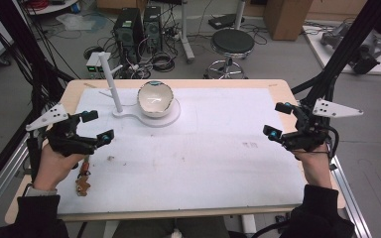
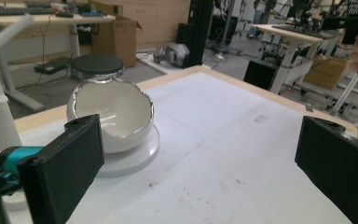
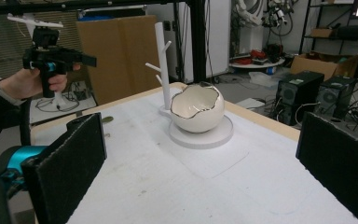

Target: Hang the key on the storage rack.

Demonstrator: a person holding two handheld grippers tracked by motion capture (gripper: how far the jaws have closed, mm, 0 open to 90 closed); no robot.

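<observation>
A white egg-shaped bowl (image 1: 155, 98) (image 2: 114, 114) (image 3: 198, 108) with a jagged silver rim sits on a round white base (image 1: 171, 115) at the back of the table. Beside it rises a white branched stand (image 1: 110, 82) (image 3: 163, 60). My left gripper (image 1: 99, 125) (image 2: 200, 177) hovers open over the table's left side, its jaws wide apart, nothing between them. My right gripper (image 1: 277, 119) (image 3: 200, 172) hovers open at the right edge, also holding nothing. Both point toward the bowl from a distance.
A white mat (image 1: 203, 158) covers most of the wooden table. A small brown object (image 1: 83, 181) lies by the left hand near the front edge. Behind the table stand a black stool (image 1: 232, 43) and computer towers (image 1: 136, 27) among cables.
</observation>
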